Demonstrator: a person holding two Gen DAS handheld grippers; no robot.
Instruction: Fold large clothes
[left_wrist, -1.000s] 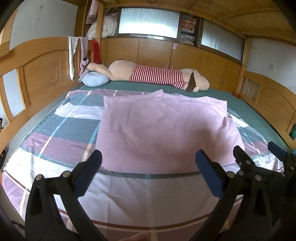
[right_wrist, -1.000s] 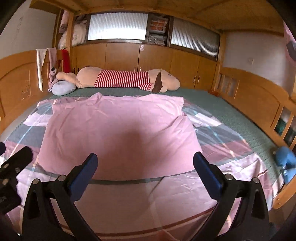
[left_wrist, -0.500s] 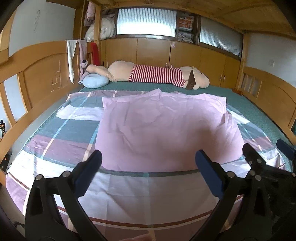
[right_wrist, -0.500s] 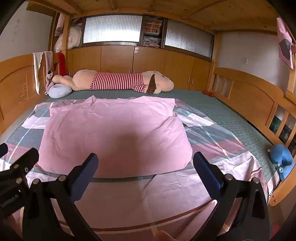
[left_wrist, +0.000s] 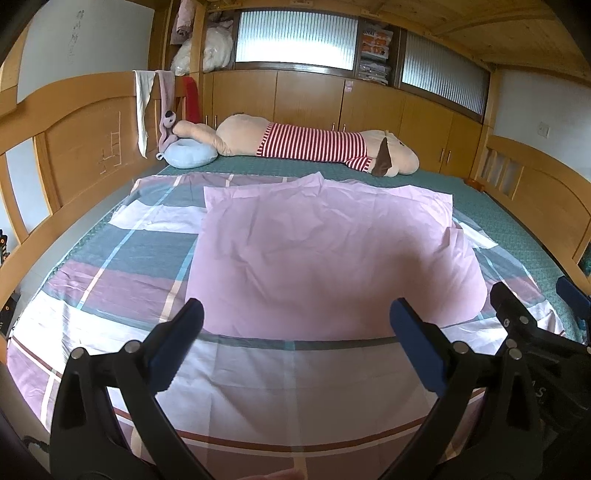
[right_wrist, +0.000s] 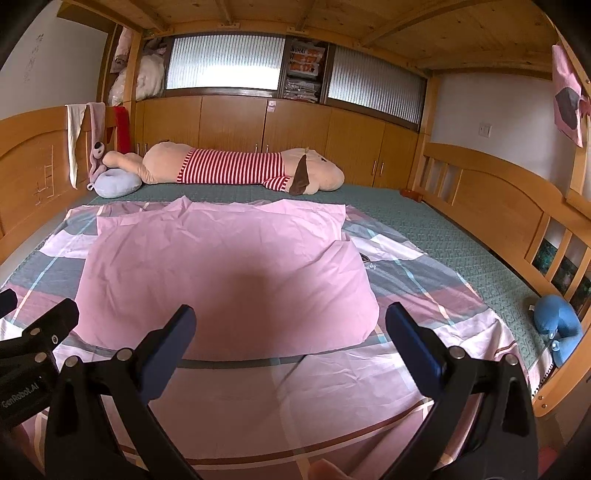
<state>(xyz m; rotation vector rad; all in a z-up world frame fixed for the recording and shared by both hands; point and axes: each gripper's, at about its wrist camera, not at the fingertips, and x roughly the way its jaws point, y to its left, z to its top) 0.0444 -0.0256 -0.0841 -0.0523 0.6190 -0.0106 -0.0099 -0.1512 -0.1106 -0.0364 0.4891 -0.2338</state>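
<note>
A large pink garment (left_wrist: 325, 251) lies spread flat on a plaid sheet (left_wrist: 122, 258) on the bed; it also shows in the right wrist view (right_wrist: 225, 273). Its near hem runs just beyond both grippers. My left gripper (left_wrist: 293, 332) is open and empty, held above the sheet short of the hem. My right gripper (right_wrist: 290, 328) is open and empty at about the same distance. The right gripper's tips show at the right edge of the left wrist view (left_wrist: 535, 314), and the left gripper's at the left edge of the right wrist view (right_wrist: 40, 328).
A long striped plush toy (left_wrist: 317, 146) and a blue cushion (left_wrist: 190, 155) lie at the far end of the bed. Wooden bed rails (right_wrist: 517, 206) run along both sides. A blue plush (right_wrist: 557, 325) sits by the right rail.
Both grippers have drawn back and risen slightly from the bed, so the garment looks a little farther away. The jaws stay open; the garment has not moved.
</note>
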